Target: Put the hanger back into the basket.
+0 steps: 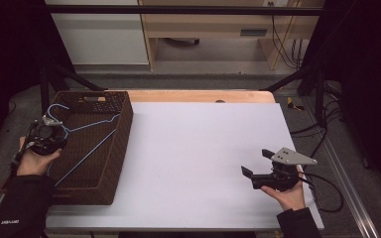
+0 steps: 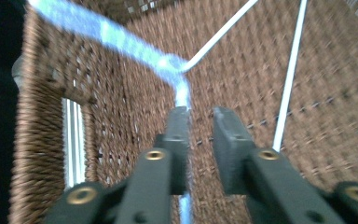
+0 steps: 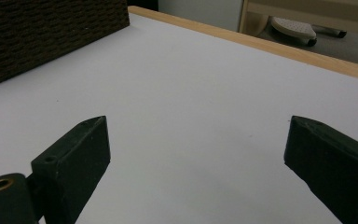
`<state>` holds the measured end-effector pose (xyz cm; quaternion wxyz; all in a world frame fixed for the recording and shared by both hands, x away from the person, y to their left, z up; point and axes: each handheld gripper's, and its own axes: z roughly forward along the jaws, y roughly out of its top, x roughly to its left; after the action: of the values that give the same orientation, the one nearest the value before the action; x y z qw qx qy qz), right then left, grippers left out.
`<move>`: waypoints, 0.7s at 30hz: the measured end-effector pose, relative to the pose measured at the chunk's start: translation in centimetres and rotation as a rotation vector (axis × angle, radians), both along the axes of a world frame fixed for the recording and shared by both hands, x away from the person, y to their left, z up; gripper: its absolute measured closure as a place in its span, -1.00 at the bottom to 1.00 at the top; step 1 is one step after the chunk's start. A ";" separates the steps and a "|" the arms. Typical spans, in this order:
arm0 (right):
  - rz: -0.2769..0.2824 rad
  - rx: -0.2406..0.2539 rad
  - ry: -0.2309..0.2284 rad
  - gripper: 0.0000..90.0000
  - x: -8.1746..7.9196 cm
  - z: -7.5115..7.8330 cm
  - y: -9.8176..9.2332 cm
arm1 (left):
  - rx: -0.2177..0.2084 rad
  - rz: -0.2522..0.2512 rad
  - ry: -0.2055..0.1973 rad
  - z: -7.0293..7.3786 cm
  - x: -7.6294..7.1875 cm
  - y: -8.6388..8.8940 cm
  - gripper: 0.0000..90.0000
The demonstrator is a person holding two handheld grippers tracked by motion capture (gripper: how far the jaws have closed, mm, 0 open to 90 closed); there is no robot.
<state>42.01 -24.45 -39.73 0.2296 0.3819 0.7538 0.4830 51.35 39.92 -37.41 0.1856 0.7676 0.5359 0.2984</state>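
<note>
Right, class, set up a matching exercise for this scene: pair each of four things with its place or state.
Things:
1. blue wire hanger
2. brown wicker basket
3. left gripper
4. right gripper

Places or states:
A. jaws wide apart above the bare white sheet
B. stands on the table's left side
C. lies inside the basket
D. jaws a little apart, hanger wire between them

Pairs: 1-C, 2-B, 3-D, 4-A

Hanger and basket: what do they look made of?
Hanger: thin light-blue rod, probably coated wire, judging by its slim bent hook and smooth pale sheen; plastic is possible. Basket: dark brown woven wicker or rattan-like strands, matte, with a visible weave on walls and floor; natural or synthetic fibre can't be told.
</note>
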 end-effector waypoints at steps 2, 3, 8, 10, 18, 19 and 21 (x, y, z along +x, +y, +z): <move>-0.001 0.000 0.000 -0.84 0.0 0.0 0.0 | -0.042 -0.014 -0.040 0.9 -0.7 0.0 0.50; -0.001 0.002 0.000 -0.84 0.0 0.0 0.0 | -0.069 -0.021 -0.068 1.3 -1.2 -0.1 0.43; -0.002 0.015 -0.002 -0.84 0.0 0.0 0.0 | -0.225 -0.117 -0.199 3.3 -3.6 -1.3 0.13; -0.006 0.020 -0.002 -0.85 0.0 0.1 0.0 | -0.279 -0.175 -0.232 3.7 -4.6 -2.1 -0.01; -0.008 0.027 -0.005 -0.85 -0.1 0.2 -0.2 | -0.390 -0.304 -0.308 4.2 -7.0 -6.1 -0.28; -0.008 0.028 -0.006 -0.85 -0.1 0.2 -0.2 | -0.397 -0.313 -0.312 4.2 -7.2 -6.5 -0.33; -0.009 0.029 -0.007 -0.85 -0.1 0.2 -0.2 | -0.407 -0.336 -0.319 4.2 -7.6 -7.8 -0.42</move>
<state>41.91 -24.66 -39.52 0.2287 0.3869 0.7442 0.4942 43.74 32.10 -33.20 0.4640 0.7362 0.4143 0.2668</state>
